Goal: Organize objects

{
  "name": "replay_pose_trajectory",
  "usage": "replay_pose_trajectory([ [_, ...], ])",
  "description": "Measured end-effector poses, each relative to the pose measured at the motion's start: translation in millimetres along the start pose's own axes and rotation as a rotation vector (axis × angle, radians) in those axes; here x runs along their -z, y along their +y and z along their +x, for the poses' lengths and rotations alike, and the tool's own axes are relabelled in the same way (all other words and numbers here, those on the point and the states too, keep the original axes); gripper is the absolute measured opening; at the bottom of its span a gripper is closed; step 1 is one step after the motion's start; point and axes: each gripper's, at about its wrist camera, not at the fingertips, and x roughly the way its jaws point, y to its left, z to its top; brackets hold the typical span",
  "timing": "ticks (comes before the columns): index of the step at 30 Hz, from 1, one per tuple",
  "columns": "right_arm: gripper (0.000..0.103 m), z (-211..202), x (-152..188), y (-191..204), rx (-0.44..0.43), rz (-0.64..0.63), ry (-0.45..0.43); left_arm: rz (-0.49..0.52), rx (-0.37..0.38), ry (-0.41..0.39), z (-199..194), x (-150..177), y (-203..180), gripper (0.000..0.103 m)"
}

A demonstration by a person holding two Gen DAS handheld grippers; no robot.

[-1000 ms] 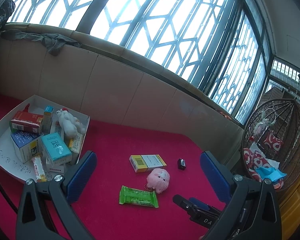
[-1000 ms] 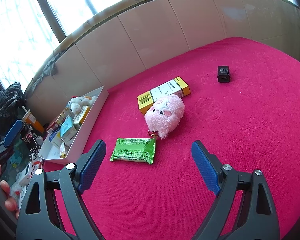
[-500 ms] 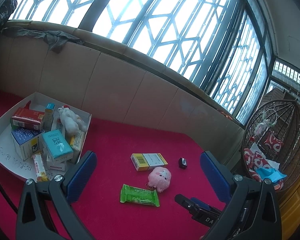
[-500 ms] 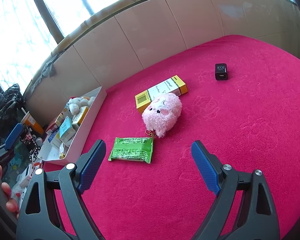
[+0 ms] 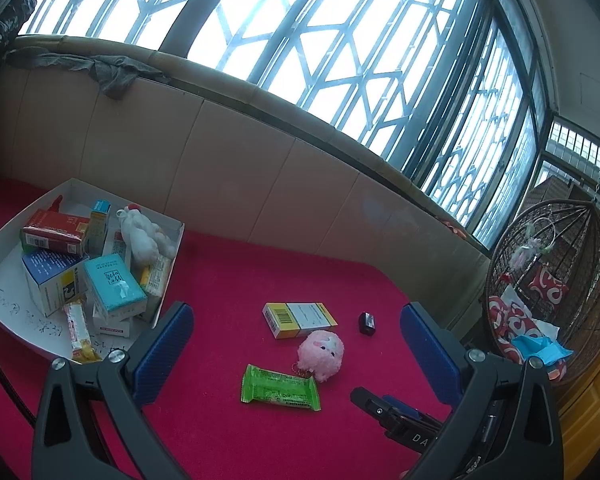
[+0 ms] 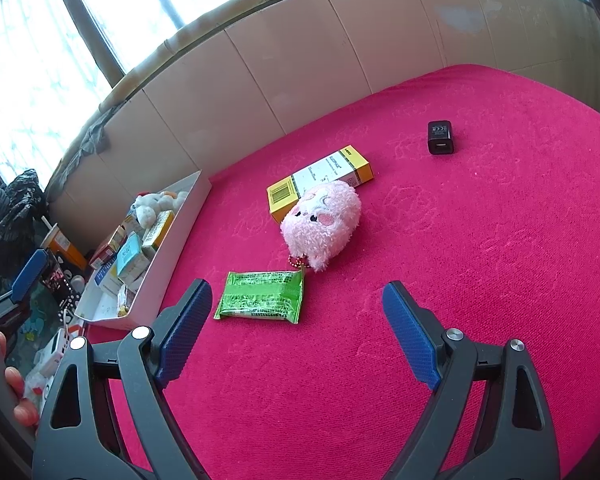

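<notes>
Both tongs wide, nothing between the pads: left tongs (image 5: 296, 344) looking over the whole spread, right tongs (image 6: 298, 330) hovering just short of the green packet (image 6: 260, 296). No real change over the last second beyond a slight drift of view; nothing picked up, nothing shifted. Four things left loose on the red cloth (image 6: 480, 280): green packet nearest, pink plush (image 6: 322, 222) just beyond it and touching the yellow box (image 6: 320, 178) behind, black charger (image 6: 440, 137) well apart to the far right. White tray (image 5: 4, 292) at the left, already crowded with cartons and a white plush. Probably a pause before the next pick, green packet the likeliest target, then a carry left to the tray.
</notes>
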Motion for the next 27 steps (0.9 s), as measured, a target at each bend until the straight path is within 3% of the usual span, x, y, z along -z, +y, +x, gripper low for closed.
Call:
replay_pose_trajectory([
  [27,0.088,1.3,0.6,-1.0,-0.001,0.005,0.003,-0.010,-0.011,0.013,3.0,3.9,3.1,0.103],
])
